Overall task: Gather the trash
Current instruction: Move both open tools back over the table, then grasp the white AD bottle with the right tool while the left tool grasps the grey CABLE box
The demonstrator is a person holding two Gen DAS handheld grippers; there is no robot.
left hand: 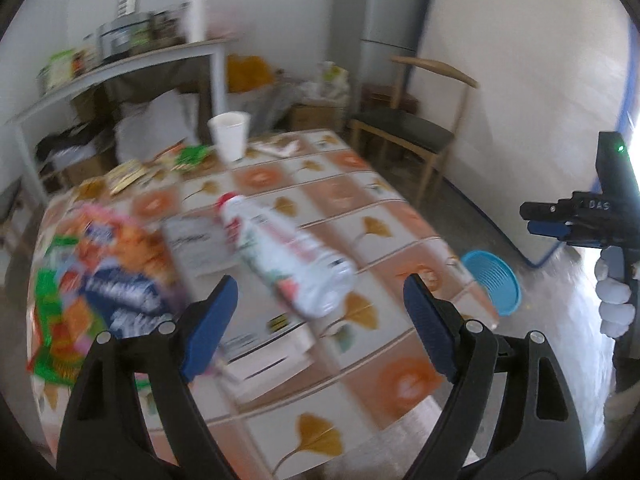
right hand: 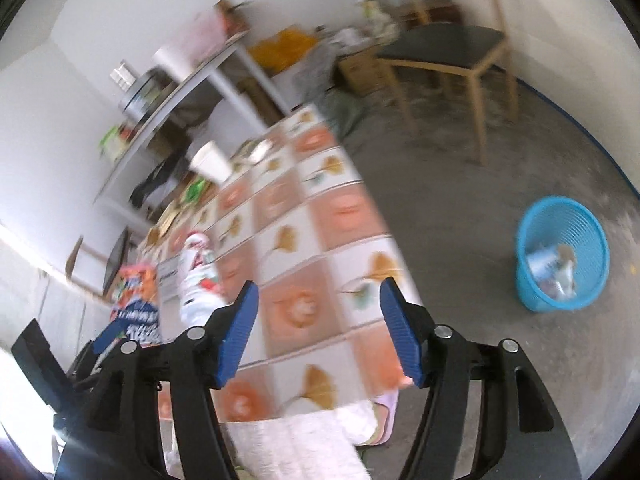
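While both tongs gape empty, left tongs [left hand: 316, 320], right tongs [right hand: 318, 328], bottle [left hand: 286, 252] lying flat, cap toward far-left table [left hand: 360, 200] corner

Plastic bottle [left hand: 286, 256]: white body, red cap, printed label with red and green marks. It lies on its side on the desk [left hand: 360, 200], cap toward the far end, base toward the camera, partly resting on a sheet of white printed paper [left hand: 192, 244].

Snack bags [left hand: 100, 280]: a heap of crumpled wrappers in orange, green, pink and dark blue, at the desk's left edge, just beside the bottle.

Foam cup [left hand: 230, 134]: white, upright, at the far end of the desk. Small green and gold wrappers [left hand: 160, 168] lie near it.

Basket [right hand: 560, 256]: blue plastic, ribbed wall, upright on the floor, well apart from the desk. It contains some crumpled waste; details are blurred.
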